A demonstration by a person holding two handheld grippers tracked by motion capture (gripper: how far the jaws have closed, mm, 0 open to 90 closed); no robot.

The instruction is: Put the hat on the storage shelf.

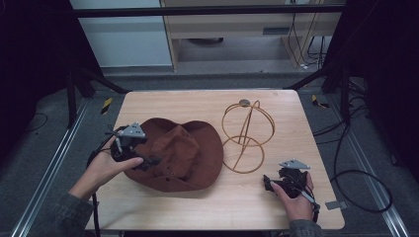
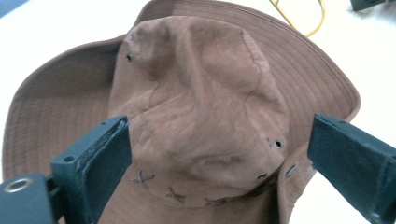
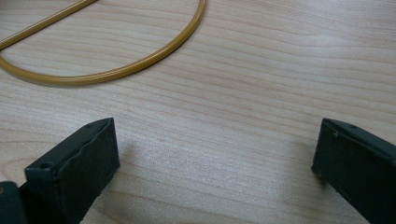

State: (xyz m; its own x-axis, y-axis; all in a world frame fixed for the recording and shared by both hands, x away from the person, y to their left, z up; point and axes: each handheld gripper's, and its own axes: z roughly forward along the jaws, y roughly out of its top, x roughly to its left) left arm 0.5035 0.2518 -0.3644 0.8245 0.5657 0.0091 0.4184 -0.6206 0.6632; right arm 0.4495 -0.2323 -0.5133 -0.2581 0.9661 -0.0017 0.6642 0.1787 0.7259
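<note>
A square, light wooden desk (image 1: 296,207) with a pale grain stands in a dim room. The floor (image 1: 39,148) around it is dark grey and speckled. A metal rail (image 1: 54,163) runs along the floor on the desk's left side and another rail (image 1: 368,170) on its right. Black frame legs (image 1: 74,94) slant down at both far corners, and a dark horizontal bar (image 1: 207,11) crosses the top. Yellow-and-black striped tape (image 1: 106,105) marks the floor near the far corners. Behind the desk are a pale panel (image 1: 123,39) and a light wooden cabinet (image 1: 237,27). Black cables (image 1: 356,173) loop across the floor on the right. Black curtains (image 1: 29,49) darken both sides.
</note>
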